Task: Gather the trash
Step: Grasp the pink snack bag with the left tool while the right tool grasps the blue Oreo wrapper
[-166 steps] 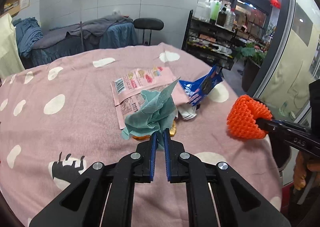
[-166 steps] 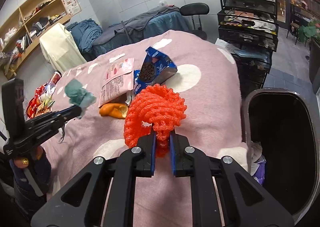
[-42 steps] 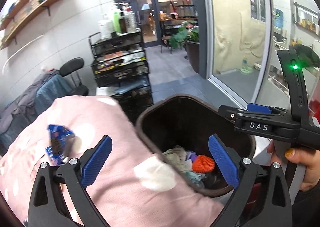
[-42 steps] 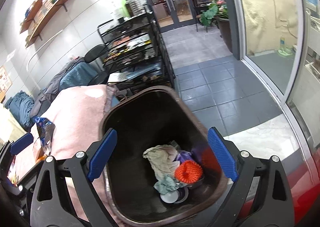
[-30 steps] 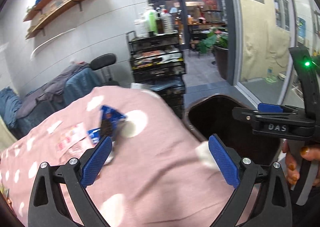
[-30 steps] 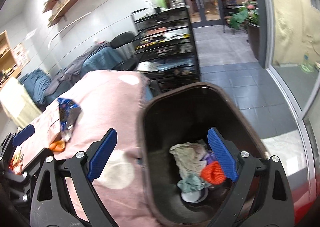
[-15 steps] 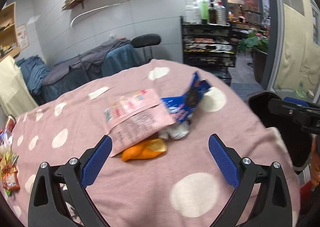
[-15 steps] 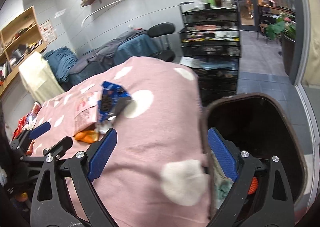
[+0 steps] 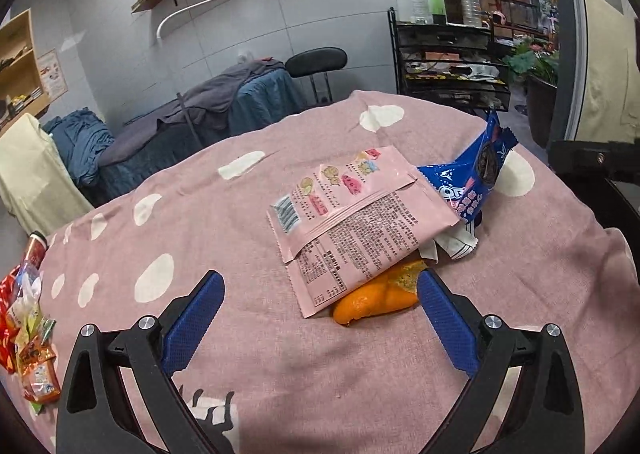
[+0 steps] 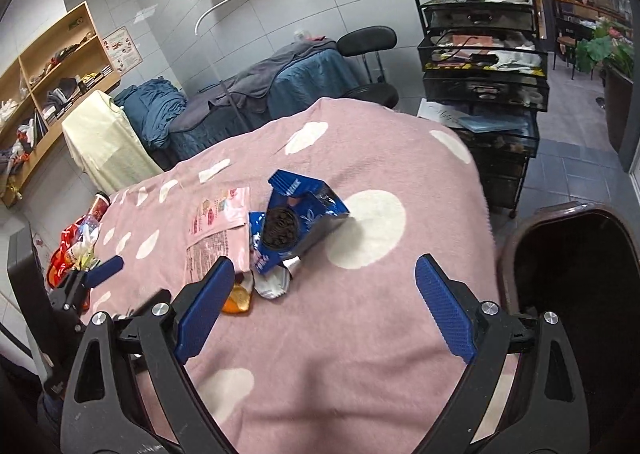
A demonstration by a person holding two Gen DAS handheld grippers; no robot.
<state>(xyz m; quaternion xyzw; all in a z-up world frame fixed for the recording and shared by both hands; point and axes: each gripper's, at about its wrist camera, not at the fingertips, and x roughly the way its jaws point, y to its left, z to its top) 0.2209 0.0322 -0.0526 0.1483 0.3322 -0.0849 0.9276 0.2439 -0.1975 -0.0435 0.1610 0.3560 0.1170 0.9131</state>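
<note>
Returning from bin, both unloaded | left gripper [image 9: 318, 312] fingers spread, empty, over orange peel [image 9: 374, 300] | right gripper [image 10: 325, 308] likewise released | remaining: pink packet [image 9: 352, 221], blue wrapper [image 9: 476, 175] on surface [image 9: 240, 213] | bin [image 10: 568, 274] at right

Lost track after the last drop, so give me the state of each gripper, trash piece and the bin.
left gripper: open, empty
right gripper: open, empty
pink wrapper: flat, overlapping peel
orange peel: partly covered
blue cookie wrapper: torn open, crumpled
white wrapper: crumpled
bin: open, beside bed
</note>
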